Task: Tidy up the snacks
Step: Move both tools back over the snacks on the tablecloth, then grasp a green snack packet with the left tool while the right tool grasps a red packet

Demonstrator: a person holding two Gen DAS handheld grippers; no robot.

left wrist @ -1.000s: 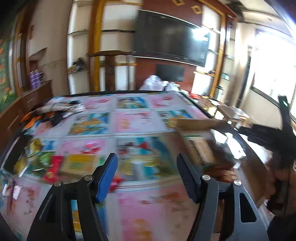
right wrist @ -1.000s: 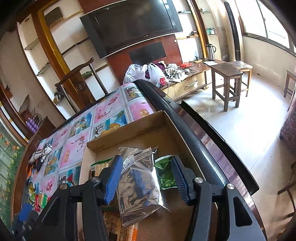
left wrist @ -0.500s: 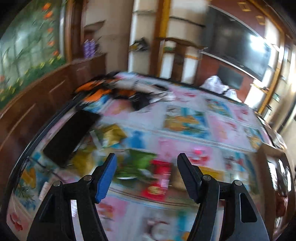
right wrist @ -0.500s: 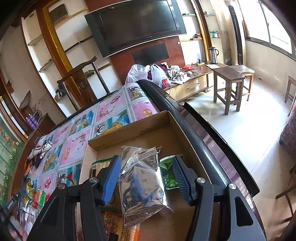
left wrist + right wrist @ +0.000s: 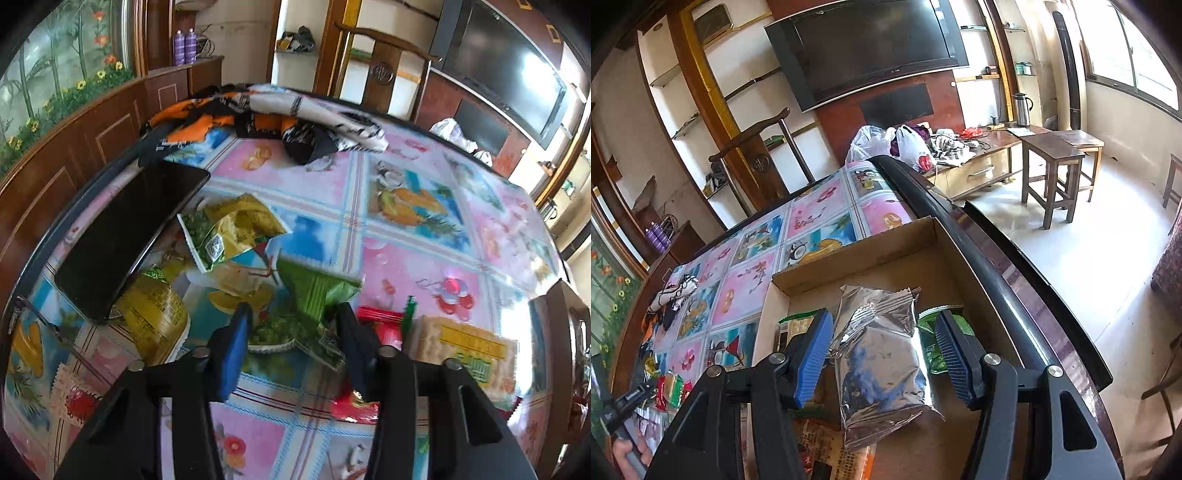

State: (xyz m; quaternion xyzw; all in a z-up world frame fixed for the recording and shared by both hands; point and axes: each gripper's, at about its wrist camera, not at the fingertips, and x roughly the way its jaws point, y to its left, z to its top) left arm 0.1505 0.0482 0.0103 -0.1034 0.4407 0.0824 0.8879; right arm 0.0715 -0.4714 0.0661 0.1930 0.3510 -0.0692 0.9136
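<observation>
My left gripper [image 5: 291, 332] is open and hovers just above a green snack packet [image 5: 314, 295] lying between its fingers on the table. A red packet [image 5: 380, 328], a cracker pack [image 5: 465, 350], and yellow packets [image 5: 236, 225] [image 5: 155, 317] lie around it. My right gripper [image 5: 882, 350] is open over a cardboard box [image 5: 857, 266]; a silver foil packet [image 5: 882, 365] lies in the box between its fingers. Green packets [image 5: 929, 343] and other snacks [image 5: 798, 325] are in the box too.
A black phone [image 5: 129, 236] lies at the table's left edge. Crumpled orange, black and white cloth [image 5: 280, 118] sits at the far side. The box stands against the table's dark right rim [image 5: 990, 273]; stools [image 5: 1052, 166] stand on the floor beyond.
My left gripper swung left from the box side of the table and dropped down over the loose snacks. My right gripper stayed open over the silver packet, hardly moving.
</observation>
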